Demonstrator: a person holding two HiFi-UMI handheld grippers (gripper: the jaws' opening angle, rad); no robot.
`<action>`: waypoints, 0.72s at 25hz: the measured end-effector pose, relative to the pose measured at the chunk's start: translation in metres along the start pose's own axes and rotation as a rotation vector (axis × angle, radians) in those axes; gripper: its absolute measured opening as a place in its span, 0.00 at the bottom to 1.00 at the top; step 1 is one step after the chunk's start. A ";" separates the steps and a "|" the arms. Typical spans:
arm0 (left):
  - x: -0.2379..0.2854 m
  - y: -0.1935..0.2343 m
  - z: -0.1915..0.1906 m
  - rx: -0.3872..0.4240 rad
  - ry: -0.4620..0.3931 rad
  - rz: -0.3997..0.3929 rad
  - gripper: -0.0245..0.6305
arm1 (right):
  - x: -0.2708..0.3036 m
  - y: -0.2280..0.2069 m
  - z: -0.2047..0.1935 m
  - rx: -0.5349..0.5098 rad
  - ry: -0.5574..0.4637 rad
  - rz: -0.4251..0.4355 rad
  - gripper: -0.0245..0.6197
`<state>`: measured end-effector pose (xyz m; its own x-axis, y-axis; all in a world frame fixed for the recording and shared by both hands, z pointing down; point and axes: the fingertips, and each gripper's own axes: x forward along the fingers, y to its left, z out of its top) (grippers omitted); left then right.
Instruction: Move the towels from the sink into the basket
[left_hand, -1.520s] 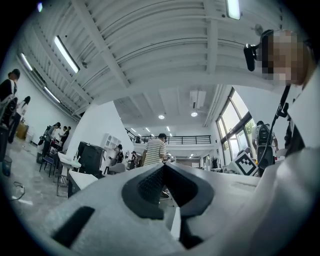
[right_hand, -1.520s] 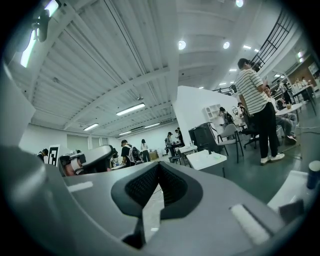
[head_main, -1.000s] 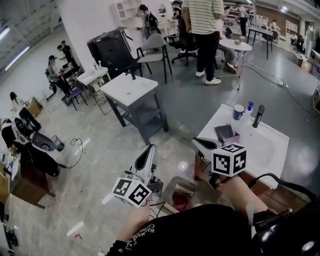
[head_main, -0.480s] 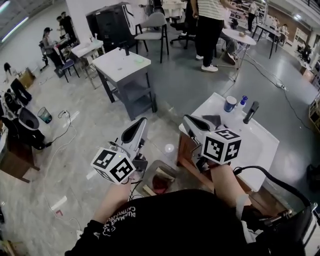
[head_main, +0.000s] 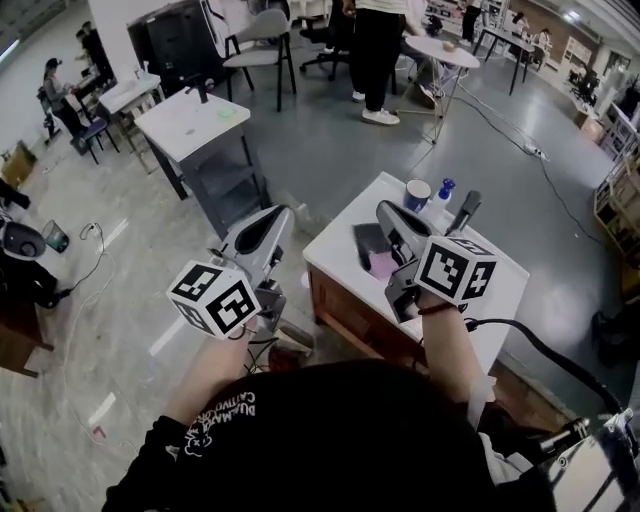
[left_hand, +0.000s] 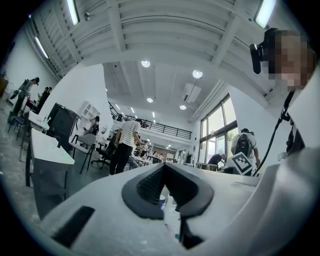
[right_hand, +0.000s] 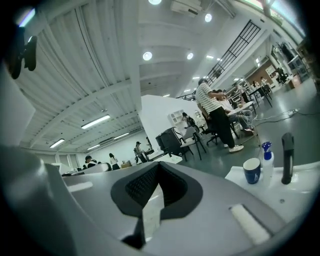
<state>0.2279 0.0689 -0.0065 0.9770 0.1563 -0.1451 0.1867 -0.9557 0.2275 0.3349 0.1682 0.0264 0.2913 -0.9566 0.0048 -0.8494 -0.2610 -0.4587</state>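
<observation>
Closing in on the sink (head_main: 335, 255), the person has carried both hand-held grippers level across the room over the last second. The white basin unit sat off to the right a moment ago and now lies straight ahead, under the right tool. That puts the towels within reach. I judge that the pick-up is about to start and that no towel has been moved yet.

At left, the left gripper (head_main: 277, 214) hovers over bare floor beside the unit, its jaws pressed together with nothing between them. Its body is smooth pale grey plastic, its black ribbed pads meet in a point, and a black-and-white marker cube rides at the back.

In the middle, the towels (head_main: 372, 248) lie in the sink near its left end. One is dark grey and folded flat. The other is soft pink, just beside it and partly hidden by the right tool.

The right gripper (head_main: 388, 212) hangs above the sink, in front of those towels, its jaws likewise closed and empty.

Further right, a dark blue cup (head_main: 417, 192), a small spray bottle (head_main: 444, 188) with a blue top and a matte black tap (head_main: 464, 211) stand on the glossy white counter. The unit's base is brown wood. The basket cannot be picked out with confidence.
</observation>
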 end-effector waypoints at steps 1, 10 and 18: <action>0.013 -0.001 -0.002 0.005 0.004 -0.007 0.04 | -0.001 -0.012 0.005 -0.003 -0.004 -0.007 0.05; 0.098 -0.015 -0.039 -0.025 0.061 -0.040 0.04 | -0.004 -0.095 0.009 -0.065 0.068 -0.054 0.05; 0.127 0.009 -0.119 -0.111 0.205 0.020 0.04 | 0.018 -0.169 -0.064 -0.002 0.266 -0.107 0.05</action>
<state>0.3664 0.1094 0.0918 0.9790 0.1959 0.0570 0.1662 -0.9276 0.3345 0.4552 0.1866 0.1608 0.2539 -0.9240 0.2858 -0.8213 -0.3620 -0.4409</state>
